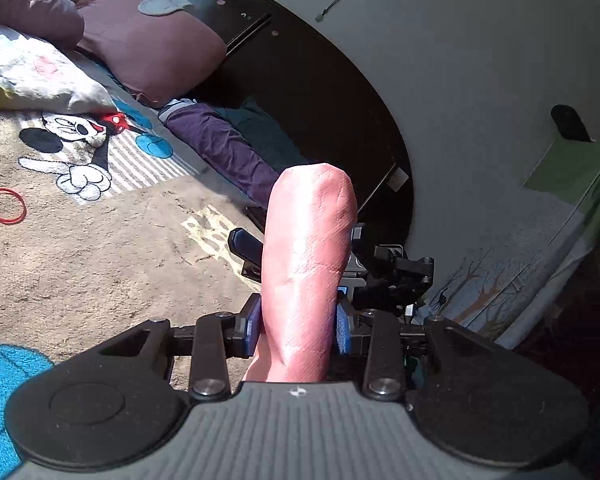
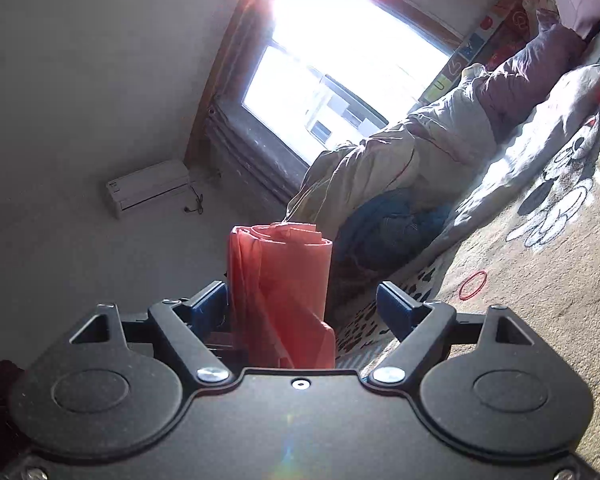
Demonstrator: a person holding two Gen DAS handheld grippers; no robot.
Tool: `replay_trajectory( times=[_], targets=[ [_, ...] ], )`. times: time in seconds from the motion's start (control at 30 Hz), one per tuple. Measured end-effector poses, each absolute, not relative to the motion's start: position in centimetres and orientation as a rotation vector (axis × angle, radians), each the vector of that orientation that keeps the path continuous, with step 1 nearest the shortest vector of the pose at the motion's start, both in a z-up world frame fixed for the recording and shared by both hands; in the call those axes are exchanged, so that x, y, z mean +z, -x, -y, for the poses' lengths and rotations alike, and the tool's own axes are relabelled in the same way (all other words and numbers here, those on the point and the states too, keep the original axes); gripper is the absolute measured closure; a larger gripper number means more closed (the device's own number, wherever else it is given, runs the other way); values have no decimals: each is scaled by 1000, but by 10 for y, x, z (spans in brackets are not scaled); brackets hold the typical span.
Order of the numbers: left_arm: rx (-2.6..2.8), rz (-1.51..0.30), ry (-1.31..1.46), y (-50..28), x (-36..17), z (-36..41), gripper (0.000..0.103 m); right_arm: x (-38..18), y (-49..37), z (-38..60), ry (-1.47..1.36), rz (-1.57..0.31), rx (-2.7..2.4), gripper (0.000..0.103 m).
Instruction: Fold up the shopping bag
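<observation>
my left gripper [image 1: 298, 326] is clamped on the rolled-up shopping bag of thin pinkish-red plastic [image 1: 306, 264]; both blue pads [image 1: 343, 328] press its sides, and the roll stands up between them, its rounded end above the fingers. in that view, the black linkage of my right gripper [image 1: 384, 270] shows just behind the roll.

in the right wrist view the same roll [image 2: 280, 284] stands between the fingers of my right gripper [image 2: 304, 304]. those jaws stand wide: the left blue pad [image 2: 208, 308] is right beside the roll, though i cannot tell whether it touches, and the right pad is well apart from it, so this gripper is not squeezing the bag. the layered end of the roll faces up here.

below and to the side lies a beige fleece blanket with a cartoon mouse print [image 1: 80, 248], and a thin red rubber band [image 1: 4, 206] lies flat on it, well apart from the bag. mauve pillows [image 1: 148, 46] lie further along, and a bright window [image 2: 340, 64] fills the wall behind.
</observation>
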State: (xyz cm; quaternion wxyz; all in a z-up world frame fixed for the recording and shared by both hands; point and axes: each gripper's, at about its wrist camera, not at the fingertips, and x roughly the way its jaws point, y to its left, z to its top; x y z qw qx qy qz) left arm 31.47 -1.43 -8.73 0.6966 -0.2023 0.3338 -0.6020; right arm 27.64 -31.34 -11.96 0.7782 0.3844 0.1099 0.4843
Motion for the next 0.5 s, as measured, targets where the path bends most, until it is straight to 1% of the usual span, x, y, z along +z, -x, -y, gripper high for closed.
replay_trajectory(
  times=[0.03, 0.07, 0.1, 0.27, 0.3, 0.37, 0.43, 0.5],
  targets=[
    [-1362, -754, 462, -315, -89, 20, 68, -118, -277, 313, -837, -223, 1083, 21],
    [-1381, -763, 472, -316, -91, 25, 68, -119, -276, 313, -845, -201, 1118, 25],
    [-1399, -771, 481, -316, -92, 29, 69, -120, -276, 314, -855, -195, 1146, 54],
    [-1390, -828, 530, -323, -104, 41, 69, -125, -278, 317, -883, -243, 1144, 56],
    [-1385, -833, 533, -324, -105, 42, 67, -127, -280, 317, -908, -253, 1130, 56],
    [-1374, -862, 551, -328, -107, 43, 61, -132, -282, 319, -952, -262, 1096, 56],
    [-1350, -865, 489, -327, -102, 39, 46, -140, -285, 328, -1042, -262, 1035, 56],
    [-1333, -840, 414, -324, -92, 34, 43, -148, -288, 338, -1131, -258, 971, 56]
  ],
)
